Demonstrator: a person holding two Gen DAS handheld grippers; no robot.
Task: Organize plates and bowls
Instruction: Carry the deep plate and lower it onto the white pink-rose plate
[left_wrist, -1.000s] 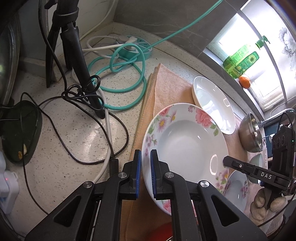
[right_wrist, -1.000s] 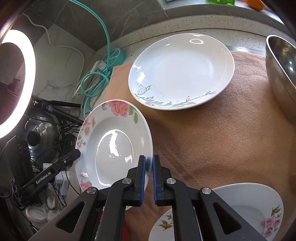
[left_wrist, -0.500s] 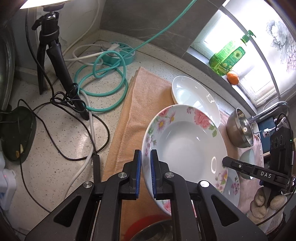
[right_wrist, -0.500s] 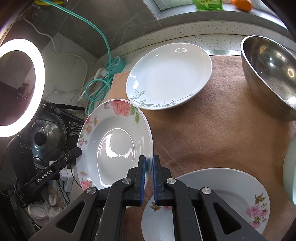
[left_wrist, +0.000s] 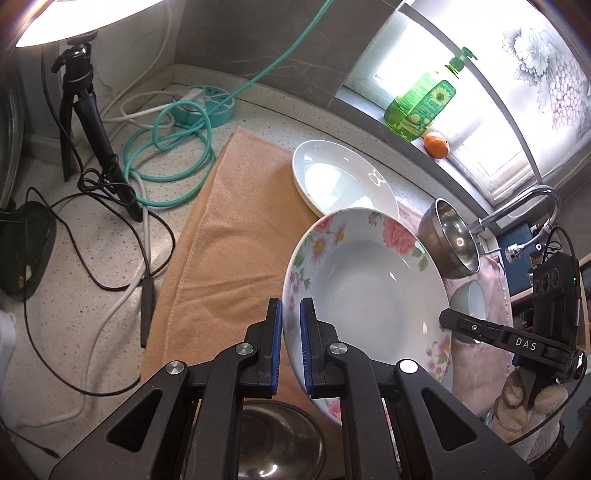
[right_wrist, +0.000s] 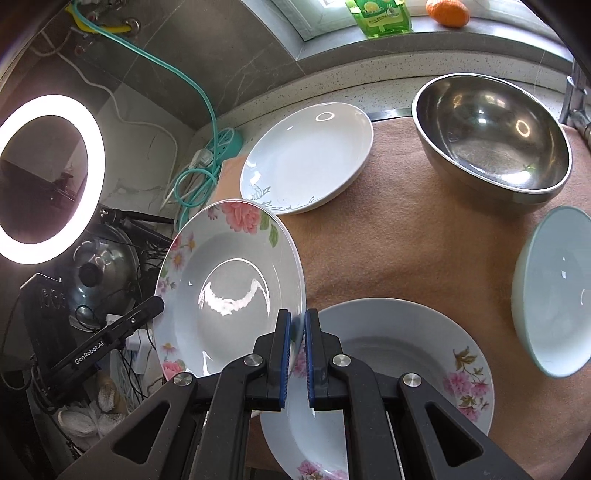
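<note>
1. My left gripper (left_wrist: 291, 347) has its fingers closed to a narrow gap on the near rim of the rose plate (left_wrist: 369, 291), at lower centre of the left view.
2. My right gripper (right_wrist: 297, 350) pinches the opposite rim of the same plate (right_wrist: 229, 295) in the same way, at lower centre of the right view. The plate hangs tilted between the two, clear of the towel (right_wrist: 406, 240).
3. Likely step: stacking onto the matching floral plate (right_wrist: 406, 369), which lies flat at lower right of the right view. I would level the held plate, centre it over that one, lower both sides together, and only then release.
4. Risk: uneven release would let the rim slide off the blue pads.
5. Further out, upper centre: a white plate (right_wrist: 310, 155); upper right: a steel bowl (right_wrist: 491, 136).
6. A pale bowl (right_wrist: 554, 288) is cut off at the right edge. I cannot tell how deep the pads sit behind the rim.
</note>
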